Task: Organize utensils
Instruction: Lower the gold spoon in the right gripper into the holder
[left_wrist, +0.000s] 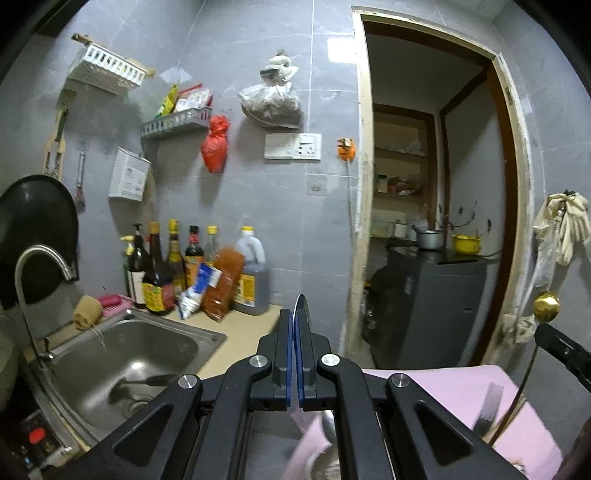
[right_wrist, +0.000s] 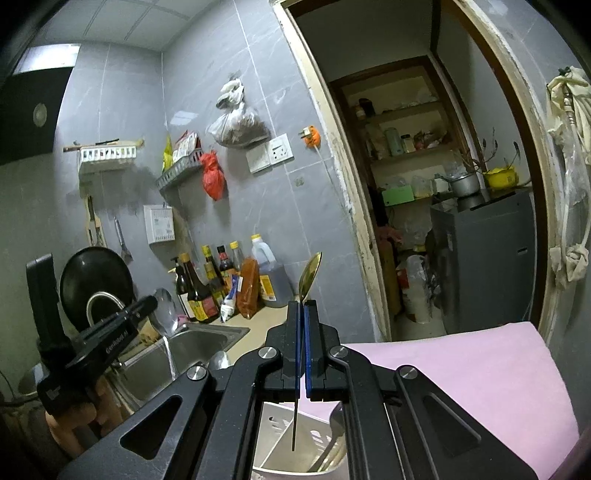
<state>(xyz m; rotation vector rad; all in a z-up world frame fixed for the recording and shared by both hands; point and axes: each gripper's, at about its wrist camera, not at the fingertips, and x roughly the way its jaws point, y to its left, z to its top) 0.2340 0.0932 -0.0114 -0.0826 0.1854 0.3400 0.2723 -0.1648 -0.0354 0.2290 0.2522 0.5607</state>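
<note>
Spoons sit in both grippers. The right gripper (right_wrist: 303, 314) has its fingers pressed on a gold spoon (right_wrist: 309, 275), the bowl standing up at 12 o'clock above the tips and the thin handle running down between the pads toward 6 o'clock. Directly below it stands a white holder (right_wrist: 280, 435), with other utensil handles leaning inside at its 3 o'clock side. In the right wrist view the left gripper (right_wrist: 147, 304) shows at 9 o'clock, pinching a silver spoon (right_wrist: 165, 312) whose bowl points up and whose handle hangs toward 5 o'clock.

In the left wrist view the left gripper (left_wrist: 295, 321) is closed on that spoon, seen edge-on as a thin curved rim (left_wrist: 298, 304) rising at 12 o'clock from the tips. At 3 o'clock the gold spoon's bowl (left_wrist: 546, 305) appears with its handle sweeping down toward 6 o'clock, and a blurred fork (left_wrist: 487, 410) lies at 4 o'clock over a pink cloth (left_wrist: 461, 384).

Beyond, a steel sink (left_wrist: 125, 362) lies at 8 o'clock with a curved tap (left_wrist: 40, 258) at 9 o'clock. Sauce bottles (left_wrist: 162, 266) stand in a cluster at 10 o'clock against the grey tiled wall. A red bag (left_wrist: 215, 144) hangs at 11 o'clock. An open doorway (left_wrist: 436, 184) fills 1 to 2 o'clock.
</note>
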